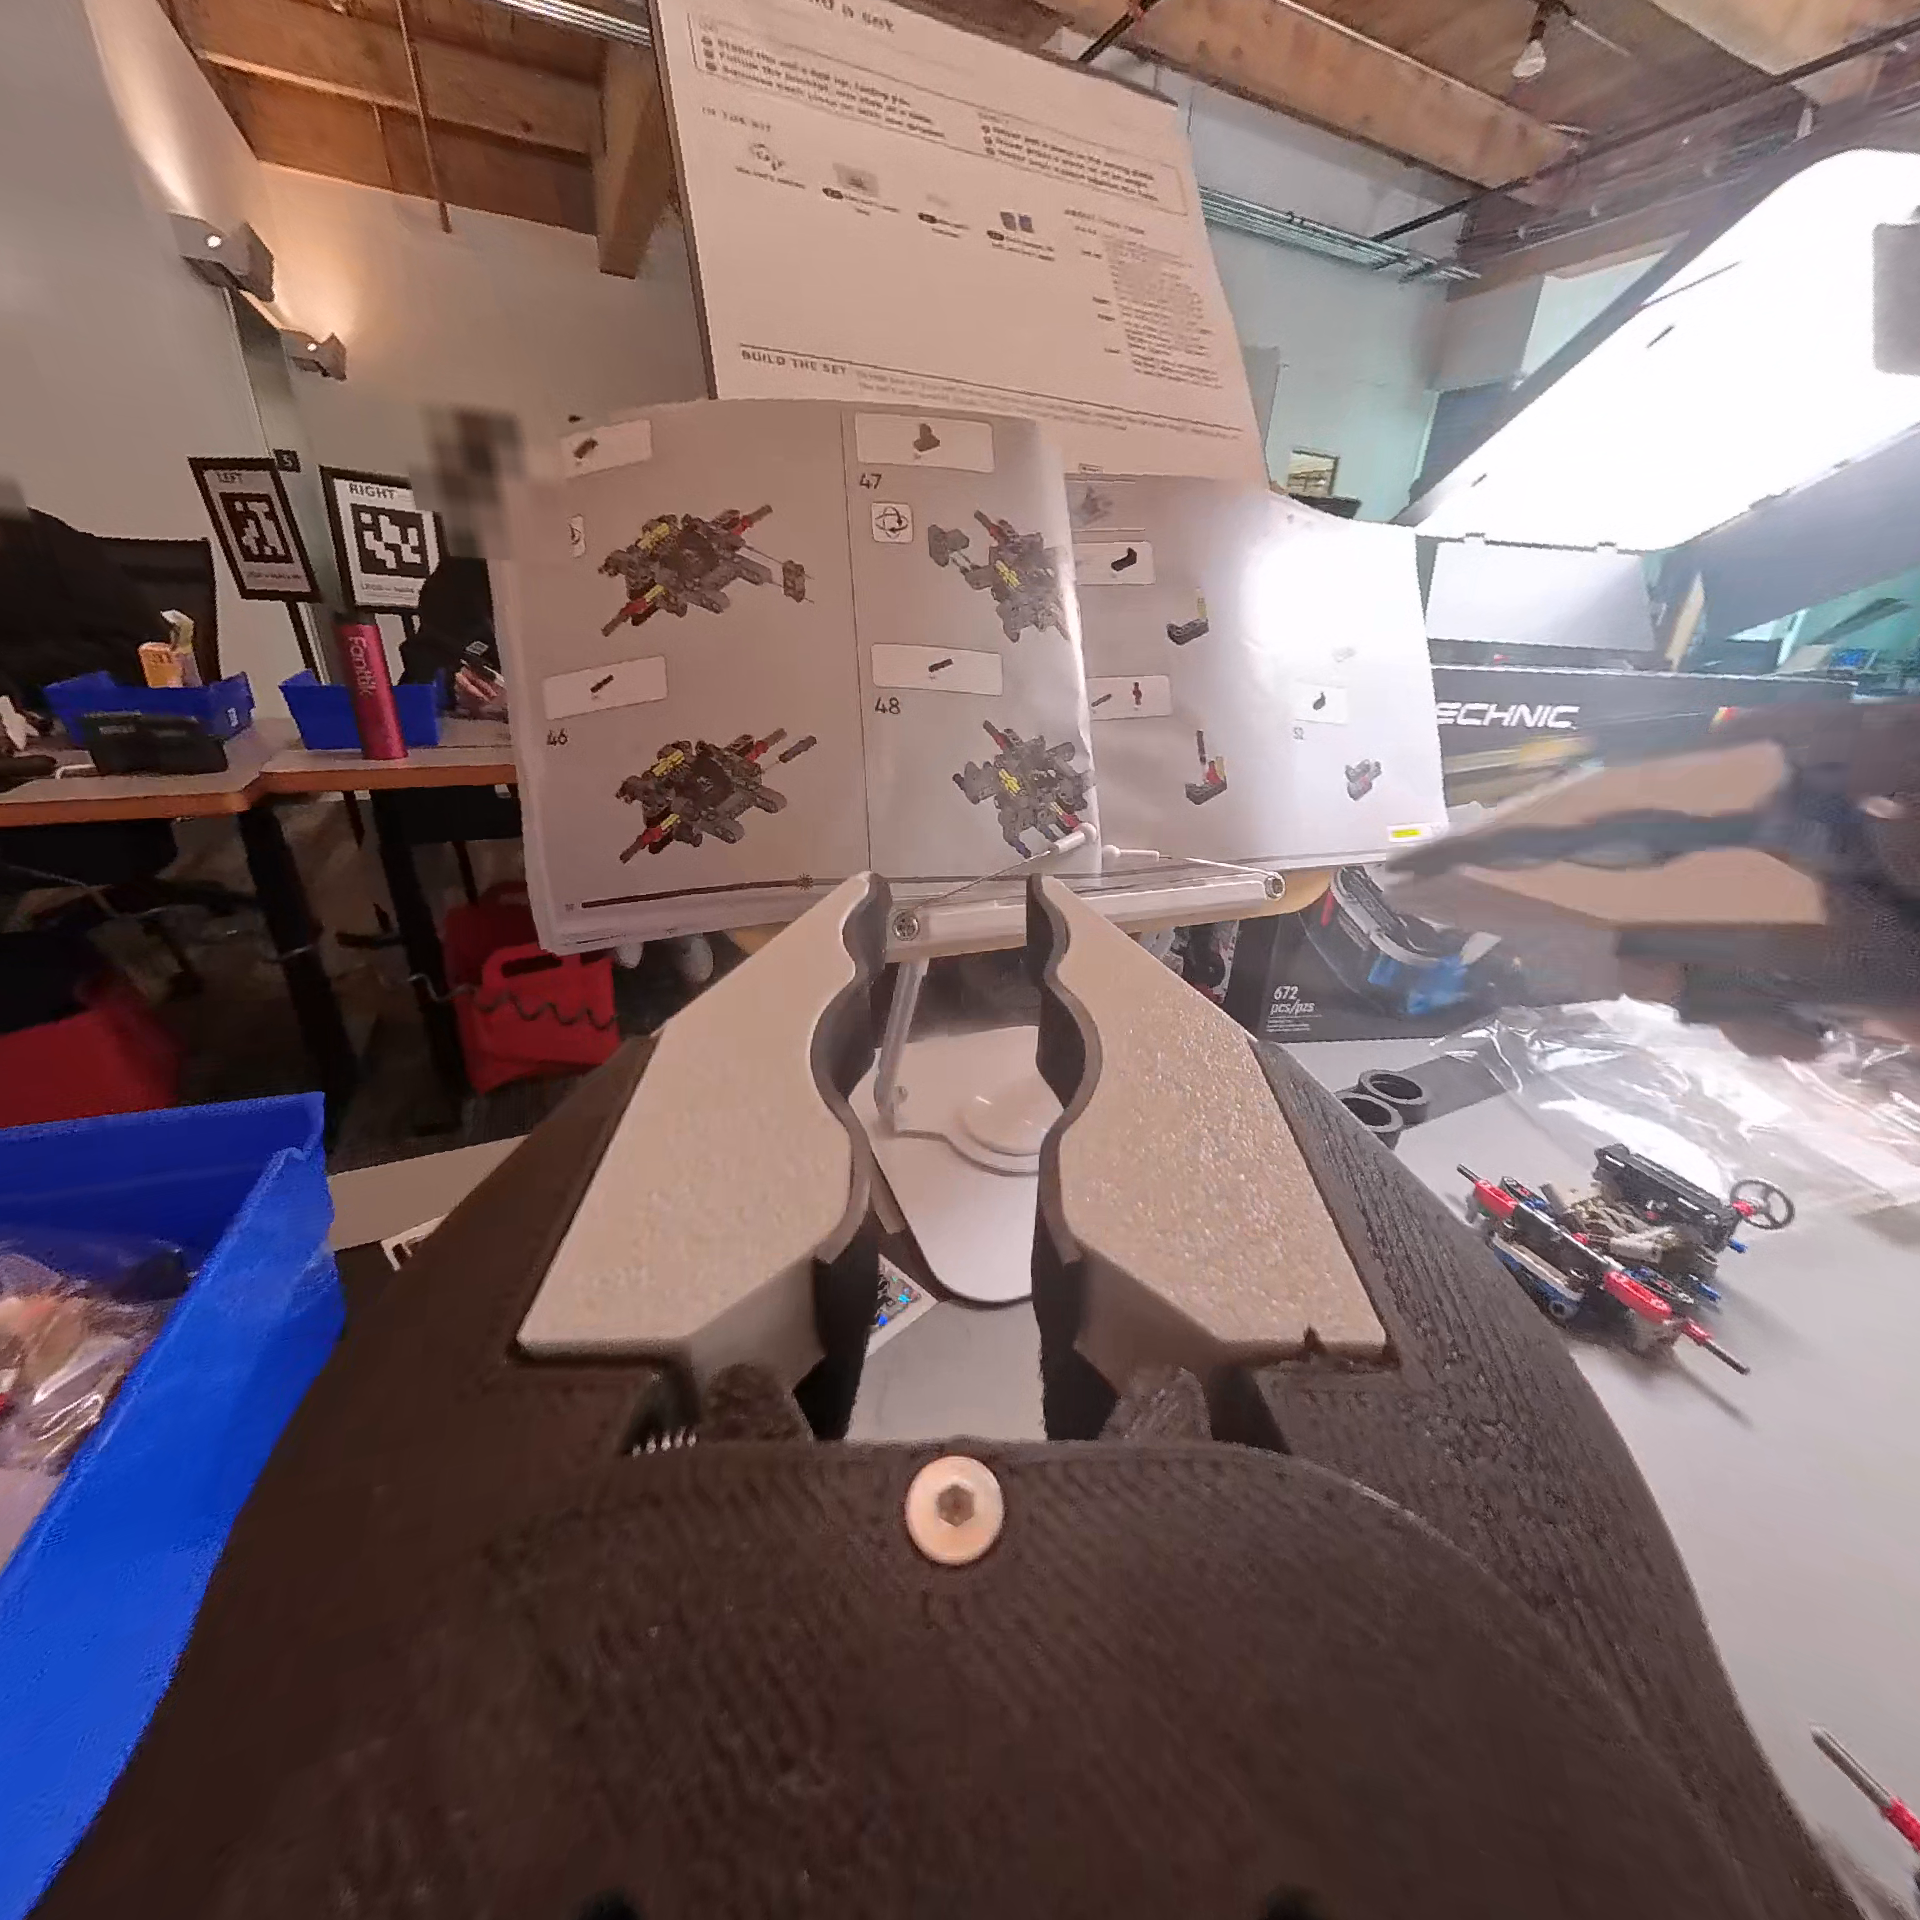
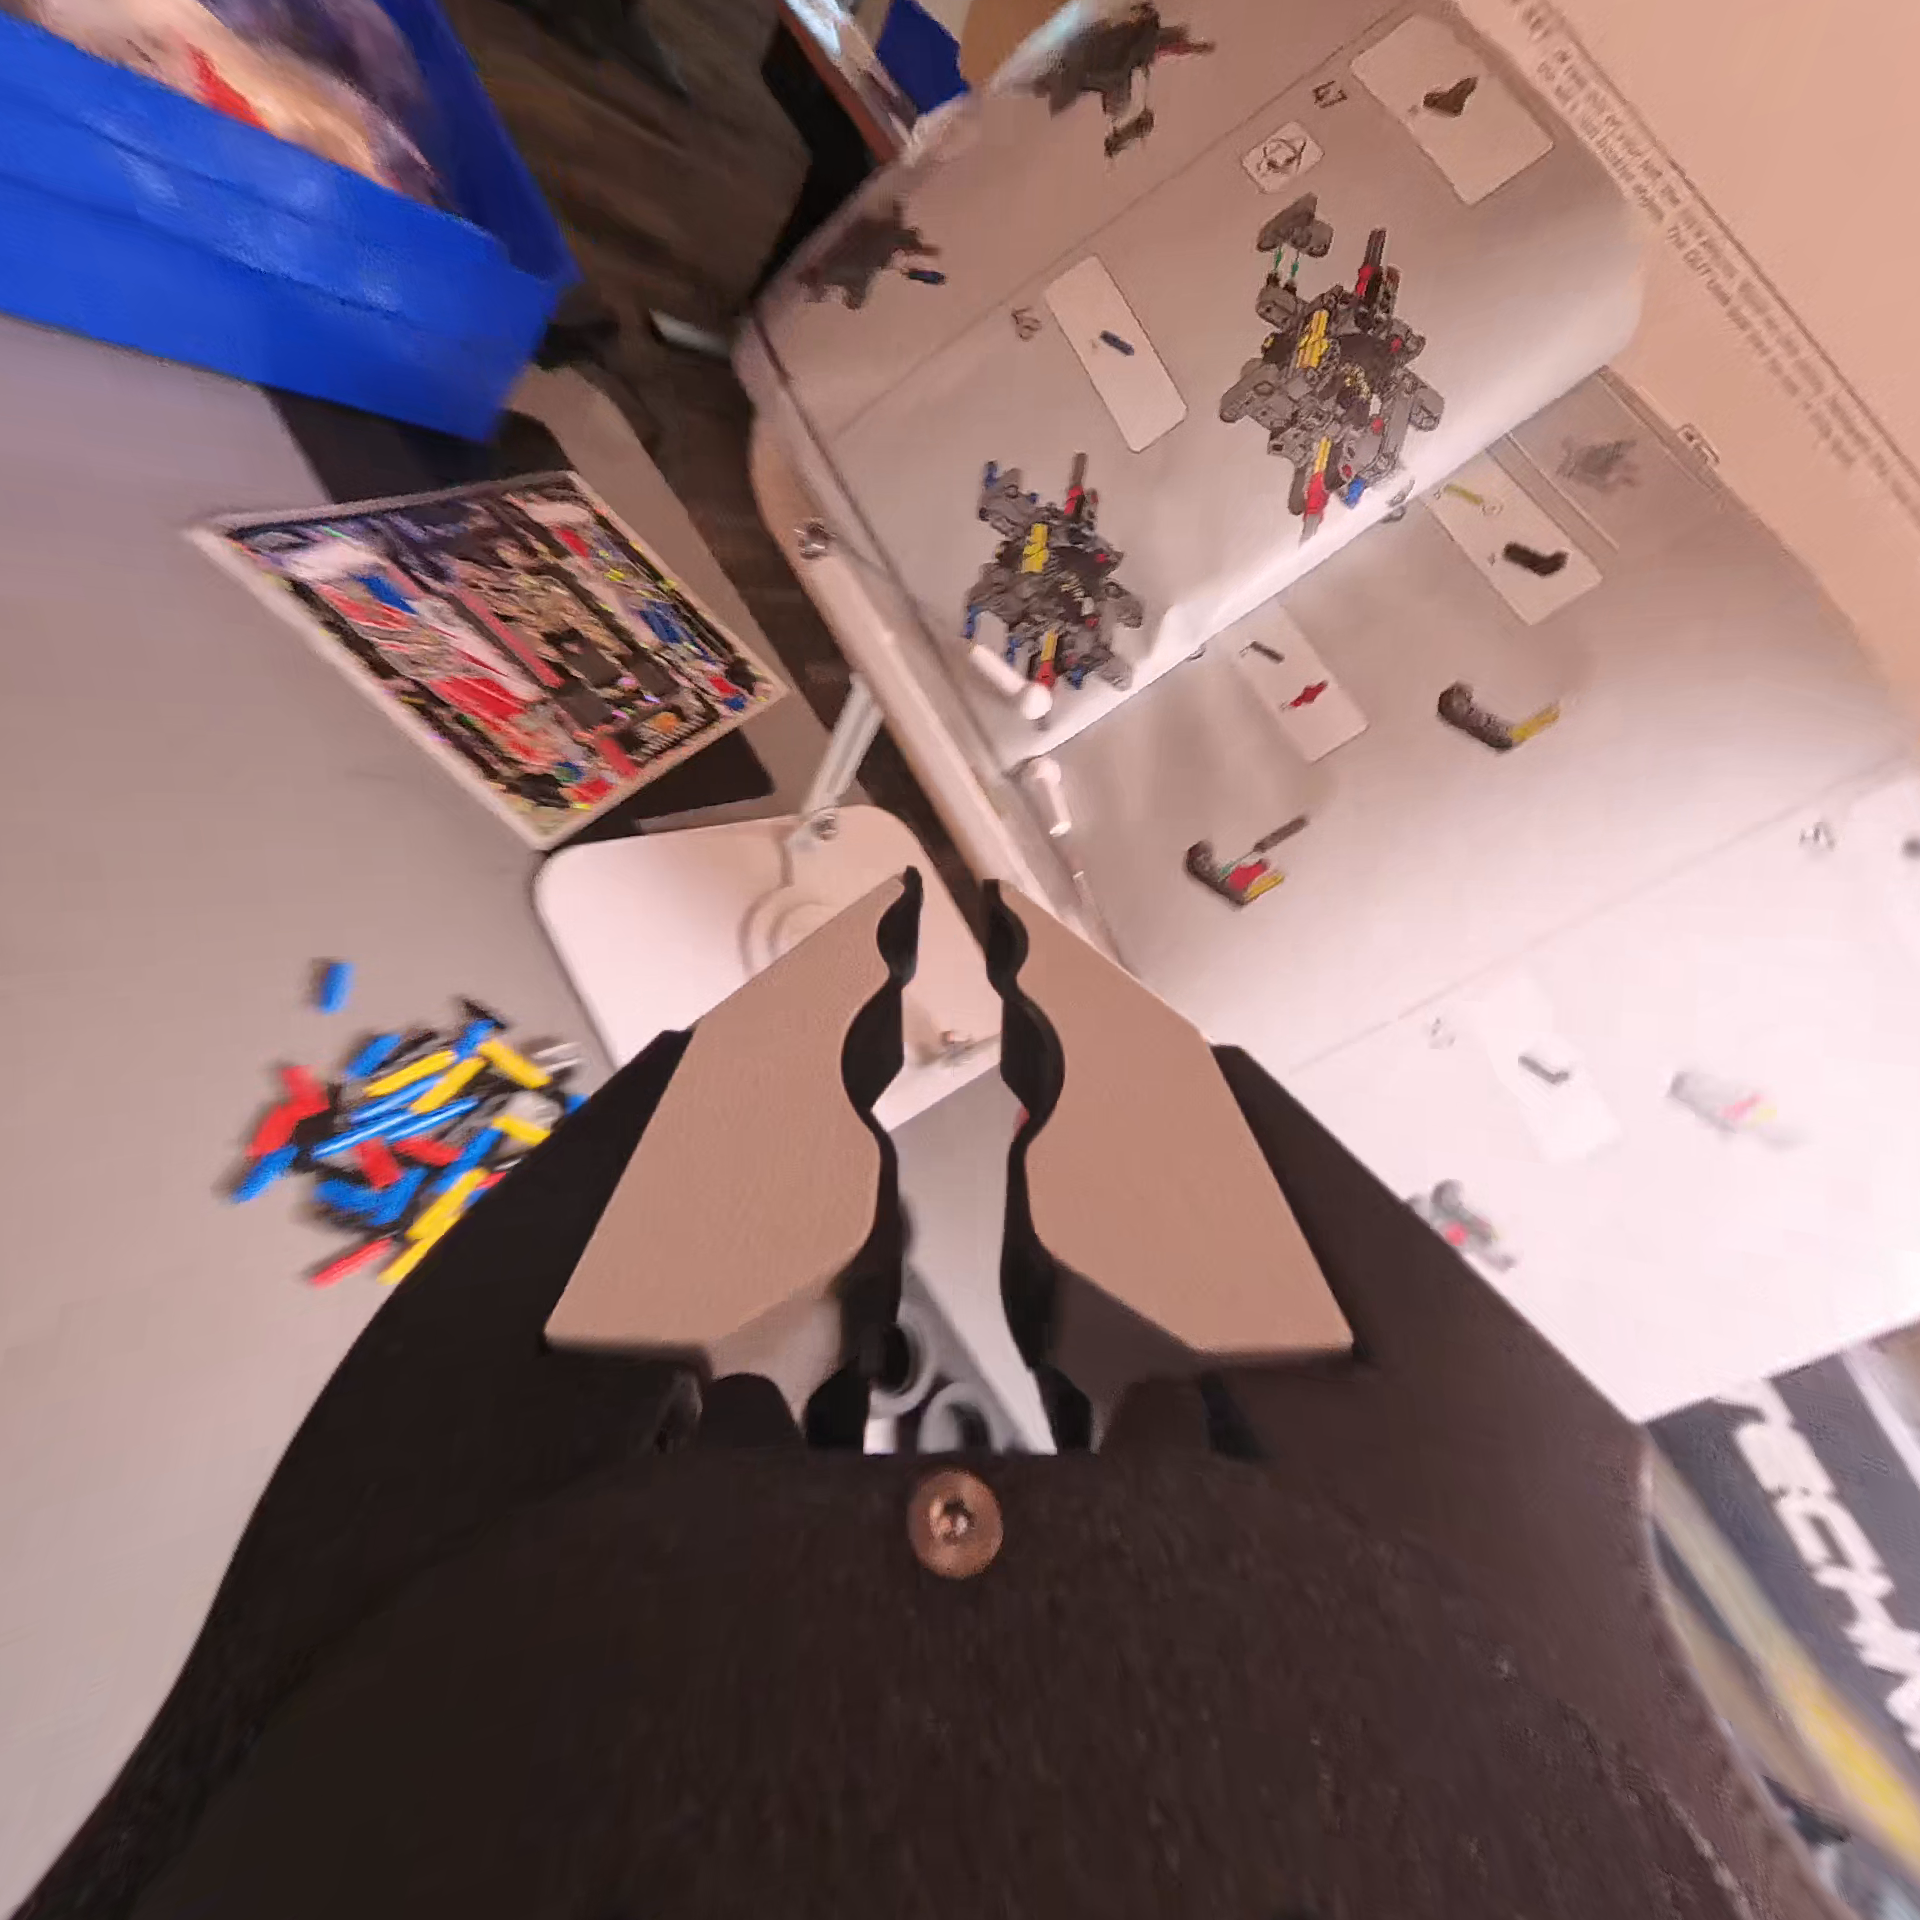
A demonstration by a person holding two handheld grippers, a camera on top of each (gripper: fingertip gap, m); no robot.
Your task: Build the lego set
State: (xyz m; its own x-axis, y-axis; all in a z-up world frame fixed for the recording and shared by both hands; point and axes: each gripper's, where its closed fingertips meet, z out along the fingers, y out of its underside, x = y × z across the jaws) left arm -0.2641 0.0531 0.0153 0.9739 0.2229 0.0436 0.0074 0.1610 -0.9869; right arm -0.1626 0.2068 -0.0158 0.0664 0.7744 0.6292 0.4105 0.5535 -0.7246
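My left gripper (image 1: 954,904) is open with nothing between its fingers. It is raised and points at the lower edge of an open instruction booklet (image 1: 790,665) on a white stand (image 1: 997,1132). My right gripper (image 2: 952,883) is tilted over the stand's base (image 2: 665,935), just in front of the booklet (image 2: 1247,436). Its jaws stand a narrow gap apart with nothing between them. It also shows blurred at the right of the left wrist view (image 1: 1455,857). A partly built brick model (image 1: 1621,1247) lies on the grey table (image 1: 1766,1507) to the right.
A blue bin (image 1: 156,1351) holding bags stands at the left. A pile of small coloured pieces (image 2: 405,1122) and a printed parts sheet (image 2: 488,644) lie on the table. A black set box (image 1: 1558,717), a clear plastic bag (image 1: 1683,1081) and black rings (image 1: 1387,1101) sit at the right. The gap from one gripper's tips to the other's is roughly 20 centimetres.
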